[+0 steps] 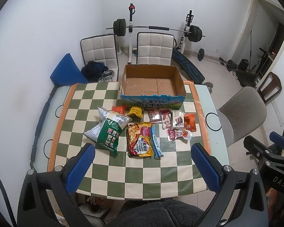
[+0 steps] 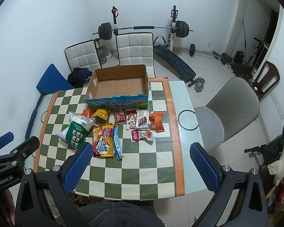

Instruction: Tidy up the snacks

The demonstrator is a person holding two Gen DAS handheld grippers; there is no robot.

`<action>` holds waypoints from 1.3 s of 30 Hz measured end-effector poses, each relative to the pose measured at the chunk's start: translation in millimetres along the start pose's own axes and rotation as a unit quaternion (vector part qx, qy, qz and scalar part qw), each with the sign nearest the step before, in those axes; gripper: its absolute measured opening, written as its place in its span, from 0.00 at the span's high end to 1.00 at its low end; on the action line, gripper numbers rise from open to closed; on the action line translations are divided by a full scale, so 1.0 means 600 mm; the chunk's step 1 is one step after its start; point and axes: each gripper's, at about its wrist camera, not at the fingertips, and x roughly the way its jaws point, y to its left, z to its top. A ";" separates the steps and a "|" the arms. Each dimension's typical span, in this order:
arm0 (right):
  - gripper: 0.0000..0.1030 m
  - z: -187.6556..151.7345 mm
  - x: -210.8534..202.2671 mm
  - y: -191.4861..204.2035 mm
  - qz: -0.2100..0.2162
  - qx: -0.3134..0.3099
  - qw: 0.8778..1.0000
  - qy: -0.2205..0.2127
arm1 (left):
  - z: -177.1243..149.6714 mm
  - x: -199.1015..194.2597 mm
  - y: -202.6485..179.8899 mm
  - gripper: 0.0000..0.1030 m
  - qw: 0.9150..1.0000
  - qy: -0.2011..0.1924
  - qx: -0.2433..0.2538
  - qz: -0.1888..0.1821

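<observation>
While both hand-held grippers [image 1: 142, 162] [image 2: 140, 162] gape wide, checkered tablecloth [image 1: 123, 177], barbell rack [image 1: 153, 28] behind.

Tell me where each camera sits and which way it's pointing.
Left wrist: on the left gripper, above the table's near edge, facing the cardboard box; the right gripper shows alongside.
Right wrist: on the right gripper, same direction; the left gripper shows.
Shared: box, snacks, chairs.

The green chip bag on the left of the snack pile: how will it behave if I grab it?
The green chip bag looks puffed and crinkled, so probably light and air-filled, likely to squash or slide under a firm pinch. It leans on another bag, which may shift. Contents probably crush easily.
</observation>
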 end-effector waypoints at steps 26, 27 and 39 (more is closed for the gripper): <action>0.00 0.008 0.013 0.009 -0.001 -0.001 1.000 -0.002 | 0.005 -0.012 0.023 0.00 1.000 -0.006 -0.001 -0.003; 0.00 0.008 0.014 0.009 -0.001 -0.001 1.000 -0.001 | 0.005 -0.012 0.023 0.00 1.000 -0.006 -0.001 -0.004; 0.00 0.013 0.014 0.013 -0.002 -0.001 1.000 -0.003 | 0.006 -0.012 0.024 0.00 1.000 -0.008 -0.001 -0.003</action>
